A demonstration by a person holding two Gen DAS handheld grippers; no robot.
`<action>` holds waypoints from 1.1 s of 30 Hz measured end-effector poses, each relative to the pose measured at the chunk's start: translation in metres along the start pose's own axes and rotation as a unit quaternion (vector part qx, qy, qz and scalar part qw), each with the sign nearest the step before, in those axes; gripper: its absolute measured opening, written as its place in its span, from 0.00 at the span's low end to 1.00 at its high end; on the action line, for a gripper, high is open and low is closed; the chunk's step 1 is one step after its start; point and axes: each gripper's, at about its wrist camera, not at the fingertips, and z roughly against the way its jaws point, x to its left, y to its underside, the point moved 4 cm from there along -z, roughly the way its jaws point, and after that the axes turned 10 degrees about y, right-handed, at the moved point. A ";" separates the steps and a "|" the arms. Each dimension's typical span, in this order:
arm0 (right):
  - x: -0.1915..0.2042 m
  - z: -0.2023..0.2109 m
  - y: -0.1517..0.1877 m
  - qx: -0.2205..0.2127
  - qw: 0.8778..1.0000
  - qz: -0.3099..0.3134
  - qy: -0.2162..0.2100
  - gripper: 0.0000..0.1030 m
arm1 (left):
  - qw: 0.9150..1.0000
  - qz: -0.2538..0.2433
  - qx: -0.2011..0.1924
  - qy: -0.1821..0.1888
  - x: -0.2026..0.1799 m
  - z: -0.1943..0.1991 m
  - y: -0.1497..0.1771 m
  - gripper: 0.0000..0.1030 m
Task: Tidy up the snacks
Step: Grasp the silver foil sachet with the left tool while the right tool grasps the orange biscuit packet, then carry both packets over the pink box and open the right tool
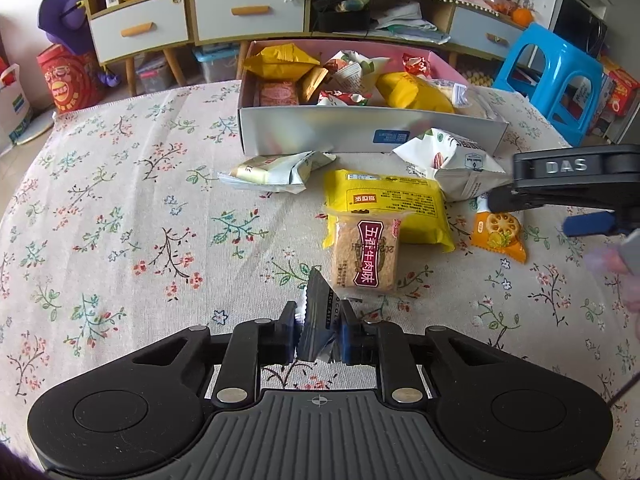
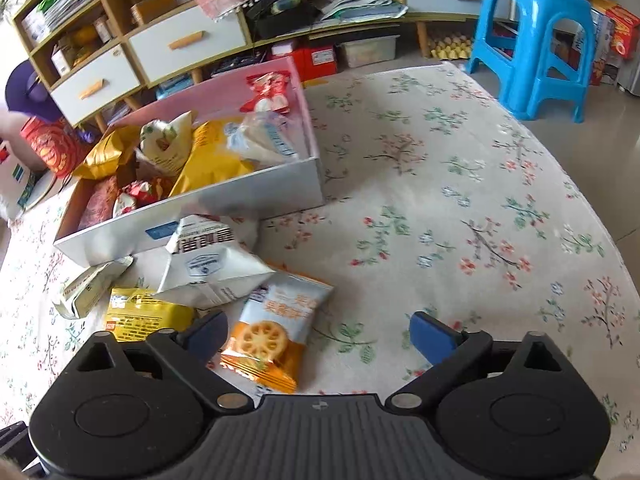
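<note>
Left claw [image 1: 318, 330]: pressed together on a small dark chocolate packet [image 1: 318, 312], crumpled between the blue pads, low over the floral tabletop [image 1: 120, 200].

Just beyond the packet: clear-wrapped biscuit pack [image 1: 365, 258], its far end overlapping a yellow snack bag [image 1: 386, 200]. Farther back: pale wafer packet [image 1: 276, 170] and white nut bag [image 1: 460, 164], both close to the near wall of the open snack box [image 1: 360, 128], already piled with wrapped snacks.

Right claw [image 2: 318, 336]: spread wide, pinching nothing. Orange lotus-chip packet [image 2: 268, 336] flat on the cloth beside the left pad, inside the gap; whether touching, cannot tell. Same claw visible at the right edge of the left wrist view, over the orange packet.

Open room: broad bare cloth left of the snack cluster and right of the box, out to the curved tabletop edge. Past that edge: blue plastic stool [image 2: 536, 36] on the floor, and a low cabinet [image 1: 160, 20] with drawers behind the box.
</note>
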 end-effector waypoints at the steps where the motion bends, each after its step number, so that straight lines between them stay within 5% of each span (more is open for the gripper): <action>1: 0.003 -0.001 0.000 0.000 1.000 0.003 0.003 0.79 | 1.000 0.000 0.001 0.001 0.000 0.000 0.000 0.16; 8: 0.020 -0.009 -0.001 0.006 0.999 0.030 0.019 0.65 | 1.000 0.002 0.004 0.005 0.004 0.003 0.001 0.16; 15: 0.026 -0.004 0.000 -0.009 0.997 0.079 0.017 0.28 | 1.000 0.008 0.007 0.012 0.013 0.006 0.003 0.16; 33: 0.002 0.012 0.011 0.025 0.997 0.071 -0.030 0.26 | 0.998 0.045 -0.001 0.039 0.030 0.020 -0.004 0.16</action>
